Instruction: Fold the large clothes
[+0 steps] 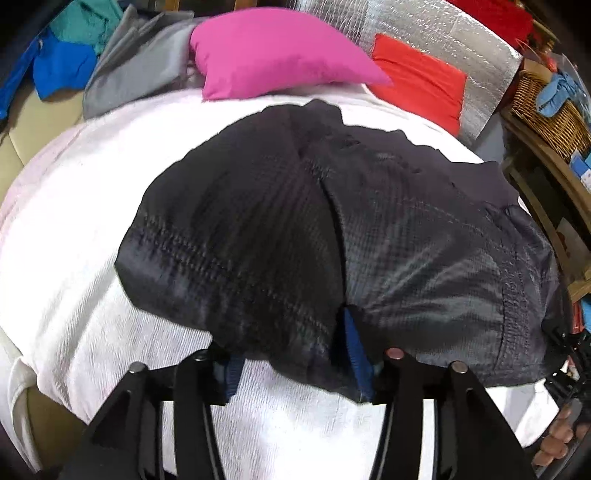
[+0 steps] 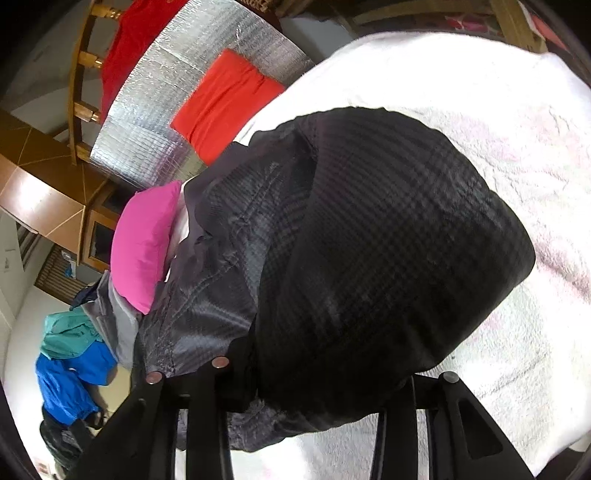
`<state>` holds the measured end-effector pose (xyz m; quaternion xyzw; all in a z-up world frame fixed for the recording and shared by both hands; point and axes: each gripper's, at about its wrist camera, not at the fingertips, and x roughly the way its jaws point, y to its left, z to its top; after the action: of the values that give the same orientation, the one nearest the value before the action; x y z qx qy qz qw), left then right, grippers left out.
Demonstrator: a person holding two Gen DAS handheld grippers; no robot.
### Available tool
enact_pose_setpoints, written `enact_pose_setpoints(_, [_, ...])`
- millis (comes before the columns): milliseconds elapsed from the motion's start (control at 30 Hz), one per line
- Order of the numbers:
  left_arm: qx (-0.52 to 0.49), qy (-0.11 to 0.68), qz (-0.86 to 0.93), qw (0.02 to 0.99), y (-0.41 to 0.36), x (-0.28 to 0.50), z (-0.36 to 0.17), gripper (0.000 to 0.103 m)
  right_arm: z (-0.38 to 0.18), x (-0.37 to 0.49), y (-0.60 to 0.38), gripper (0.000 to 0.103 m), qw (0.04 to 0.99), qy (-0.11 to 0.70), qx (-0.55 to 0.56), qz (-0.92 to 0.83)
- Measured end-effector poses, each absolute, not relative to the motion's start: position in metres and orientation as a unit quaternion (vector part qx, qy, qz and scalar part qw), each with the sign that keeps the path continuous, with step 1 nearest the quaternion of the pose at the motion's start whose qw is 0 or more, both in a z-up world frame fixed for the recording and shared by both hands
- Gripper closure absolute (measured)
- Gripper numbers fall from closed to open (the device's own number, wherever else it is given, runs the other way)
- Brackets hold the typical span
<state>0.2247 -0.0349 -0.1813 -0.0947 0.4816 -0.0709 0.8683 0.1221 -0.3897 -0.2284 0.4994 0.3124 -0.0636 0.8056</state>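
Observation:
A black quilted jacket (image 1: 295, 229) lies folded into a compact bundle on a white blanket (image 1: 74, 258). My left gripper (image 1: 293, 365) sits at its near hem. The jaws stand apart, their blue pads (image 1: 356, 354) show, and the hem lies loosely between them. In the right wrist view the same jacket (image 2: 388, 240) drapes over my right gripper (image 2: 321, 398). Its jaws are spread wide and its fingertips are hidden under the fabric. A hand (image 1: 557, 435) holding that gripper shows at the left view's lower right edge.
A pink pillow (image 1: 273, 51) and a red pillow (image 1: 421, 77) lean against a silver foil mat (image 1: 461, 33) behind the jacket. Grey (image 1: 136, 66) and blue-teal clothes (image 1: 62, 66) are heaped far left. A wicker basket (image 1: 550, 110) sits on wooden shelving at right.

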Motion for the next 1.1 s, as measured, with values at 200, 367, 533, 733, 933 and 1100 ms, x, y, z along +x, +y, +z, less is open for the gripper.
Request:
enact_pose_setpoints(200, [-0.086,0.517,-0.115,0.844,-0.022,0.207,-0.163,0.048,-0.221,0.093,-0.395,0.047,0.796,0.356,0.488,-0.038])
enact_pose_setpoints(367, [-0.057,0.472,-0.128,0.87,-0.016,0.205,-0.121,0.045,-0.202,0.07,-0.397,0.047,0.807,0.381,0.451,0.006])
enact_pose_setpoints(533, [-0.056,0.432,-0.083,0.896,-0.019,0.261,-0.102,0.035,-0.164,0.082,-0.417,0.044,0.845,0.335,0.417,0.005])
enact_pose_setpoints(733, [-0.109,0.482,0.011,0.869,0.005,0.363,-0.137,0.035,-0.145,0.157,-0.459,0.035,0.874,0.312,0.366,-0.074])
enact_pose_setpoints(933, [-0.148,0.488,0.016,0.86,0.014,0.422,-0.156,0.035,-0.15,0.224,-0.492,0.029,0.875,0.33,0.337,-0.108])
enact_pose_setpoints(1100, [-0.128,0.52,-0.044,0.844,-0.011,0.45,-0.168,0.034,-0.157,0.28,-0.505,0.022,0.875,0.358,0.306,-0.106])
